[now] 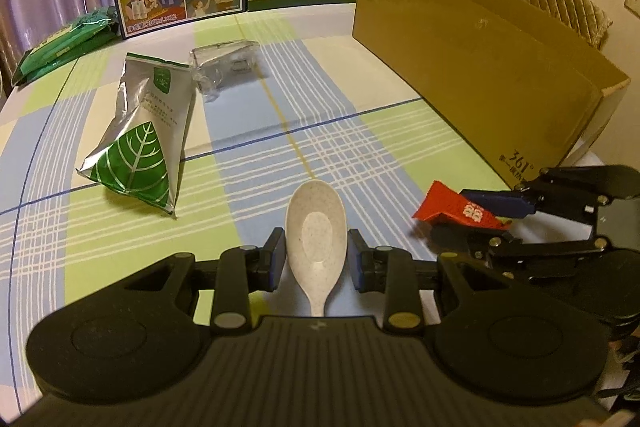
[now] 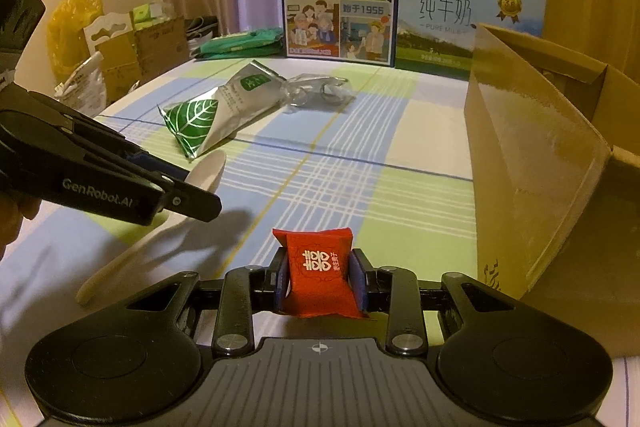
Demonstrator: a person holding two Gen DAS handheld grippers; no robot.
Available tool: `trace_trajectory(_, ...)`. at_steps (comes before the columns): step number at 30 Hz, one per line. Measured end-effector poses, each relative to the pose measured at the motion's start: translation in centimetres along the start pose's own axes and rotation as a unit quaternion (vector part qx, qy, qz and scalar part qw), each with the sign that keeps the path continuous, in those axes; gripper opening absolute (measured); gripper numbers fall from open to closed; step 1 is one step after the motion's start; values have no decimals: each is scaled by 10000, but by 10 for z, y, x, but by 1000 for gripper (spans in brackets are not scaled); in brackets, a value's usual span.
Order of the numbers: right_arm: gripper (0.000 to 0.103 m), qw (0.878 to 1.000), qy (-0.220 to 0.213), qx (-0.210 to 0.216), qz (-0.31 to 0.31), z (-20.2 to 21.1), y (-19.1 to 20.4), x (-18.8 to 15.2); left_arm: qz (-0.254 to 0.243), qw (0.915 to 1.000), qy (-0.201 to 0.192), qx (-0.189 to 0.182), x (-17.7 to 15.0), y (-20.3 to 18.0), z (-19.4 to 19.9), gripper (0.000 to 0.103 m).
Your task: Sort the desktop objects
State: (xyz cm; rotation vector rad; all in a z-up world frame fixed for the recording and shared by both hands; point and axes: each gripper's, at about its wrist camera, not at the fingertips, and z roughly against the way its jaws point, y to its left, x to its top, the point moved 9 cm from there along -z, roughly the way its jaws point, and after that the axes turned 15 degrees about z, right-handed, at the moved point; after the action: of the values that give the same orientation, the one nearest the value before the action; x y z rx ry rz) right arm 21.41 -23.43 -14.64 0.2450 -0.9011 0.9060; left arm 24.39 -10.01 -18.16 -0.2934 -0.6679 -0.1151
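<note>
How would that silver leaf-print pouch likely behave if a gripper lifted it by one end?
The silver pouch looks creased and part-flattened, so it would probably sag, not stay stiff. Its glossy foil may slip between pads. It seems light for its size, lying slack on the tablecloth.

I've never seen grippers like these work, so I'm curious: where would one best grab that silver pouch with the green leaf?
Probably the flat sealed top end of the silver leaf pouch, coming from above with fingers across its width. It lies flat on the tablecloth; the leaf end looks bulged, the top thinner and easier to pinch.
</note>
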Motion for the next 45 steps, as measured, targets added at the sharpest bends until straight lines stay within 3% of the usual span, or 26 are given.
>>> trace_trajectory(17,29,9999,-71,-42,85,11,5,9,95,9999,-119,-51,8,0,19,27)
trace_trajectory(30,29,9991,-297,-274,91,67,10,34,190,9997,-94,92,3,-8,44,27)
trace_trajectory(45,29,9945,-801,-655,-177,144,-25,64,34,9996,-285,-12,15,-77,96,27)
